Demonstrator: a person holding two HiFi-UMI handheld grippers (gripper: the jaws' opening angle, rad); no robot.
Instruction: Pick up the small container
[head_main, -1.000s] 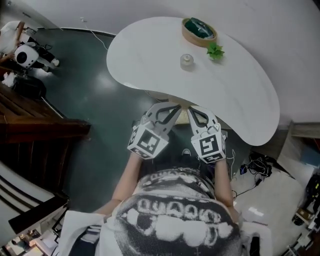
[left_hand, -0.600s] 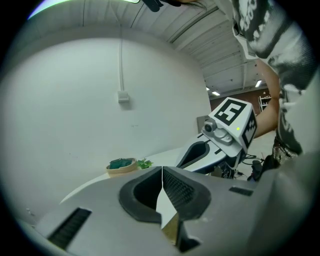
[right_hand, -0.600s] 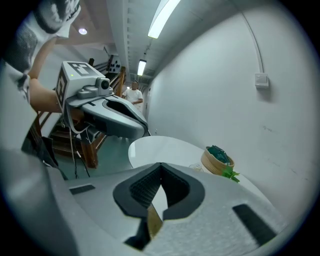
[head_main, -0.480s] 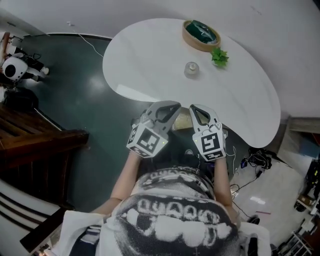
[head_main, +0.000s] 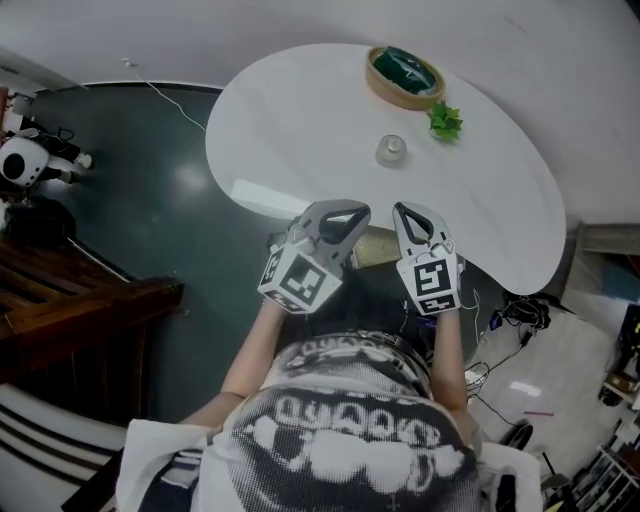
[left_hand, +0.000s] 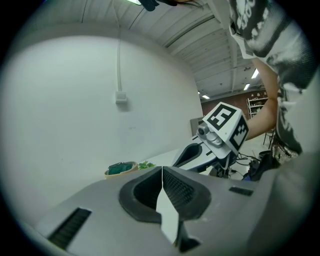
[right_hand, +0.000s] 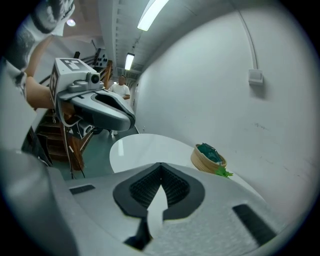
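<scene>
White table (head_main: 300, 130) sits lower and closer in the head view than a second ago. That's mostly the head camera tipping and the person closing in; nothing on the table has been touched. Both tools have crept forward with it. Left gripper (head_main: 338, 212) and right gripper (head_main: 405, 210) now have their tips over the near edge of the table instead of hanging short of it over the floor. The right one has also drifted a bit to the right. Both are still fully closed and empty: in each gripper view the pads meet on a single seam with nothing between them (left gripper (left_hand: 161, 172), right gripper (right_hand: 160, 167)). The wooden bowl (head_main: 404, 76) with something dark green in it sits at the far edge, unchanged. The small container (head_main: 391, 150), a clear little jar, stands upright out in the open, near the bowl on its near side and roughly in line beyond the right gripper's tips. A green sprig (head_main: 446, 121) lies just right of it, between jar and bowl. The jar shows in neither gripper view. My read: still in the approach, well short of the jar. The right tool looks like the natural picker, and its jaws need to open before it closes the remaining gap.
</scene>
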